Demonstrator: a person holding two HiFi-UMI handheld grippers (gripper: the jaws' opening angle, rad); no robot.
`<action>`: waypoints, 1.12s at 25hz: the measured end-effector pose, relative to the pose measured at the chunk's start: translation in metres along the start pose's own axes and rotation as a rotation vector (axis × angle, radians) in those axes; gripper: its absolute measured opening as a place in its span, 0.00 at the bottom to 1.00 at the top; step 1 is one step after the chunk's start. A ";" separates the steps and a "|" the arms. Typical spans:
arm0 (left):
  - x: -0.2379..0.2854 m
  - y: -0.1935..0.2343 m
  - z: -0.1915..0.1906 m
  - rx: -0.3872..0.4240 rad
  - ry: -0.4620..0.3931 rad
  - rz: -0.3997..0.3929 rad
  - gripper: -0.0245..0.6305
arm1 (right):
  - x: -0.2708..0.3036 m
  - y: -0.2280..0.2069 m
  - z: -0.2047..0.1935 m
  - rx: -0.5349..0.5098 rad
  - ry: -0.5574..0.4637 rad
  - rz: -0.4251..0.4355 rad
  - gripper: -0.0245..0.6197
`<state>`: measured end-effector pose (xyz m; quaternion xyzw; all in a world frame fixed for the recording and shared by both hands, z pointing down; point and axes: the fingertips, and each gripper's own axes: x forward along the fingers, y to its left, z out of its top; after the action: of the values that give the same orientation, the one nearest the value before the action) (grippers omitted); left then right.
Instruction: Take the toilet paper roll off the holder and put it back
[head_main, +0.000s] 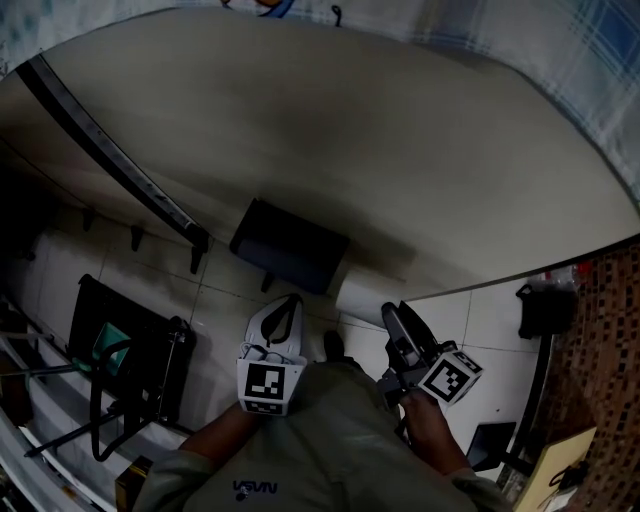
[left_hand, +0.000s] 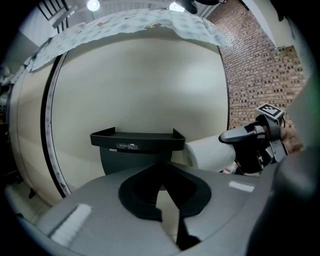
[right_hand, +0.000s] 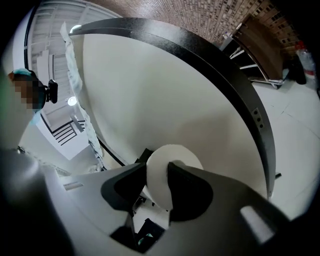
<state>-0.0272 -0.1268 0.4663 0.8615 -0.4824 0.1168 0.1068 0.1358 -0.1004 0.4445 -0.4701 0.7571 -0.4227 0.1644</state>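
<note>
A black toilet paper holder (head_main: 290, 245) with a tray top is fixed to the cream wall. The white toilet paper roll (head_main: 362, 298) sticks out at the holder's right side. My right gripper (head_main: 392, 315) reaches the roll's free end. In the right gripper view the roll (right_hand: 175, 152) fills the gap between the fingers of the right gripper (right_hand: 157, 175), and both touch it. In the left gripper view one right finger lies along the top of the roll (left_hand: 210, 154). My left gripper (head_main: 290, 305) is shut and empty, just below the holder (left_hand: 136, 139).
A black rail (head_main: 110, 160) runs diagonally along the wall at the left. A black metal rack (head_main: 130, 360) stands on the tiled floor at the lower left. A dark object (head_main: 545, 310) and a brick wall (left_hand: 255, 75) are to the right.
</note>
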 end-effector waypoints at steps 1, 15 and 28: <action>0.000 0.000 -0.001 0.000 0.003 0.000 0.04 | 0.000 -0.001 -0.001 0.010 0.001 0.001 0.25; 0.001 0.006 -0.007 -0.012 0.027 0.051 0.04 | 0.005 -0.005 -0.006 0.073 0.027 0.031 0.25; 0.015 0.004 -0.024 -0.020 0.088 0.059 0.23 | 0.012 -0.009 -0.004 0.099 0.033 0.056 0.25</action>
<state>-0.0253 -0.1340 0.4939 0.8398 -0.5036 0.1530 0.1329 0.1323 -0.1102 0.4564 -0.4331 0.7508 -0.4623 0.1869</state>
